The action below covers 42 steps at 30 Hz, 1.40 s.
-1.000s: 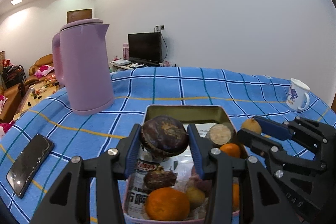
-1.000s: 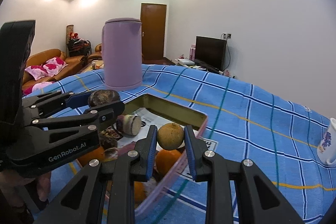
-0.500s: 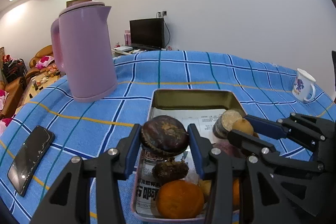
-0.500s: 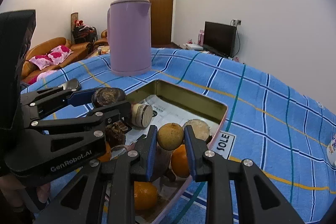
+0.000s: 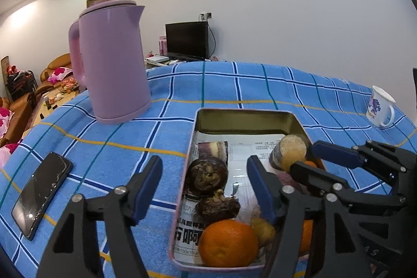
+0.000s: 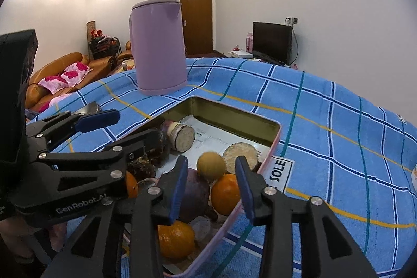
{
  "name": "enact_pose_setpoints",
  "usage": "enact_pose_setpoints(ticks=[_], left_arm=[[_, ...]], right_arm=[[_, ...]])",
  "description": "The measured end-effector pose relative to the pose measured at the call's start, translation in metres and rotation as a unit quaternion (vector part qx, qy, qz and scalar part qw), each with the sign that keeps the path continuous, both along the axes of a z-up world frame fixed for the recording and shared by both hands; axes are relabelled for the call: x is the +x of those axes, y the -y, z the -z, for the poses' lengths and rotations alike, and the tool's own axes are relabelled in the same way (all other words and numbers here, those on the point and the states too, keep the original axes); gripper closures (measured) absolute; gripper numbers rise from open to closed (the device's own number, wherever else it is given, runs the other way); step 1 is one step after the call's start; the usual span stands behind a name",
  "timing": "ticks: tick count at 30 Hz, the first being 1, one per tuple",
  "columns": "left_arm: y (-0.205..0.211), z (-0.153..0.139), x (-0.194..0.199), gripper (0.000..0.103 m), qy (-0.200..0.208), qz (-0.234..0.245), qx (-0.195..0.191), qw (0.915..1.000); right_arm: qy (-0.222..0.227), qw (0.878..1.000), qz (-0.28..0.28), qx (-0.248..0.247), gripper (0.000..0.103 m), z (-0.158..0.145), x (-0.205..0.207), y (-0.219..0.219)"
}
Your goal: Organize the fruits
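Fruit fills the near end of the tin tray [image 5: 250, 119] below me. My left gripper [image 5: 204, 189] has just been opening; its jaws stand wide, and the dark brown fruit [image 5: 207, 177] lies between them on the newspaper lining, untouched. My right gripper [image 6: 211, 181] has just been opening too, its pads clear of the small yellow fruit [image 6: 211, 165] resting on the pile. Beyond the tray, 1 pink kettle [image 5: 112, 61] stands on the blue checked cloth [image 5: 234, 85].
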State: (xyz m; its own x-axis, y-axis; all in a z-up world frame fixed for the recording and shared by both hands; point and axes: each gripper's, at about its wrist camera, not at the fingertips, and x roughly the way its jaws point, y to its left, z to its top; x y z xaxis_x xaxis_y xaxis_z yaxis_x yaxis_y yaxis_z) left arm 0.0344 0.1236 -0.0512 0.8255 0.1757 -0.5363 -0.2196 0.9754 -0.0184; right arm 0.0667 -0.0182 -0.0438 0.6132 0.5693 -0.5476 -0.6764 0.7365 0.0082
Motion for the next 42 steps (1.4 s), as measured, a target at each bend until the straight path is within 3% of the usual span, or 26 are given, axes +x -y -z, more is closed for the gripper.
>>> enact_pose_setpoints(ticks=[8,13,23,42], left_arm=[[0.004,-0.007,-0.014,0.024,0.037,0.002,0.002,0.9993],[0.005,-0.012,-0.022,0.013,0.061,-0.007,0.004,0.9981],[0.005,-0.013,-0.025,0.009,0.073,-0.015,0.009,0.9972],[0.007,-0.013,-0.028,0.003,0.075,-0.017,0.016,0.9969]], right_arm=[[0.033,0.999,0.026,0.026,0.039,-0.008,-0.013,0.017],[0.056,0.997,0.051,0.035,0.038,-0.012,-0.021,0.026],[0.049,0.990,0.115,0.064,0.031,-0.014,-0.015,0.050],[0.057,0.990,0.117,0.062,0.024,-0.015,-0.016,0.050]])
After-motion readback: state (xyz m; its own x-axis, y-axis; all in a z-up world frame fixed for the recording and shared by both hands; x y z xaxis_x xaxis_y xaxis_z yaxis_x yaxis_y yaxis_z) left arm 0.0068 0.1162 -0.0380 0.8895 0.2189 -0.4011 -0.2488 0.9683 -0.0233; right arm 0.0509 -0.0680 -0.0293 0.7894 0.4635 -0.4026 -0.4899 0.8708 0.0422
